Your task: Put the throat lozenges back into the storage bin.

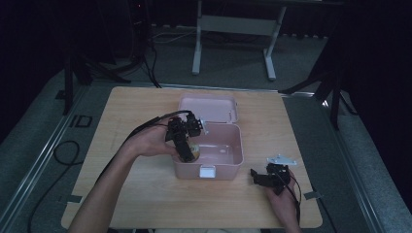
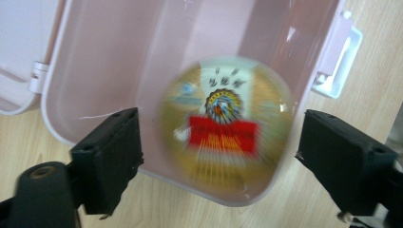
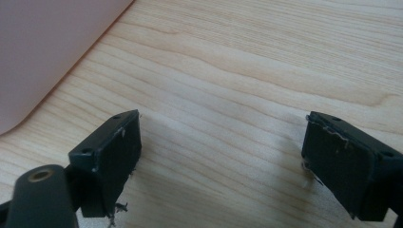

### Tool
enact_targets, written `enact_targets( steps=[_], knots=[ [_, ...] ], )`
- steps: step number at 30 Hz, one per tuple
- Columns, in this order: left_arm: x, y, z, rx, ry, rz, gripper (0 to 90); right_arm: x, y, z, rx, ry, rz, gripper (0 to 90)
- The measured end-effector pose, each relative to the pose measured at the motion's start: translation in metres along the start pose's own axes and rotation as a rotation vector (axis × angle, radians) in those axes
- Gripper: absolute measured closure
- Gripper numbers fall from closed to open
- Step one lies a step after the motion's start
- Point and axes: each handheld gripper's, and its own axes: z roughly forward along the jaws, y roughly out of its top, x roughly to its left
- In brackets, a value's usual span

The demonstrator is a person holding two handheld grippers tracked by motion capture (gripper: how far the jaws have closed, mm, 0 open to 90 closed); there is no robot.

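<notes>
With its lid thrown back for access, the pink box (image 1: 228, 162) receives a blurred round tin (image 2: 225, 126) between the left gripper (image 2: 221, 159)'s parted jaws, while the right gripper (image 3: 221, 164) idles apart over the table (image 3: 266, 71).

Pale wood-grain tabletop (image 1: 141, 199) with rounded corners, set on grey floor (image 1: 29, 121). Beyond its far edge, a white metal stand (image 1: 197, 48) on two legs. Black tripod legs (image 1: 335, 97) at far right, another dark stand (image 1: 70, 77) at far left. Black cable (image 1: 60, 150) looped on the floor at left.
</notes>
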Motion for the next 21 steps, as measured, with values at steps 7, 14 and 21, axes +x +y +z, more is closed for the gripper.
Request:
enact_targets(
  steps=[7,14,21],
  knots=[
    [0.005,-0.009,-0.012,-0.036,0.045,-0.038,15.0,0.000,0.000,0.000,0.000,0.004,-0.002,12.8],
    [0.007,-0.021,-0.024,-0.052,0.079,-0.060,15.4,0.000,0.000,0.000,0.000,0.004,-0.002,12.9],
    [0.002,-0.032,-0.034,-0.047,0.141,-0.073,15.5,0.000,0.000,0.000,0.000,0.004,-0.003,12.9]
  ],
)
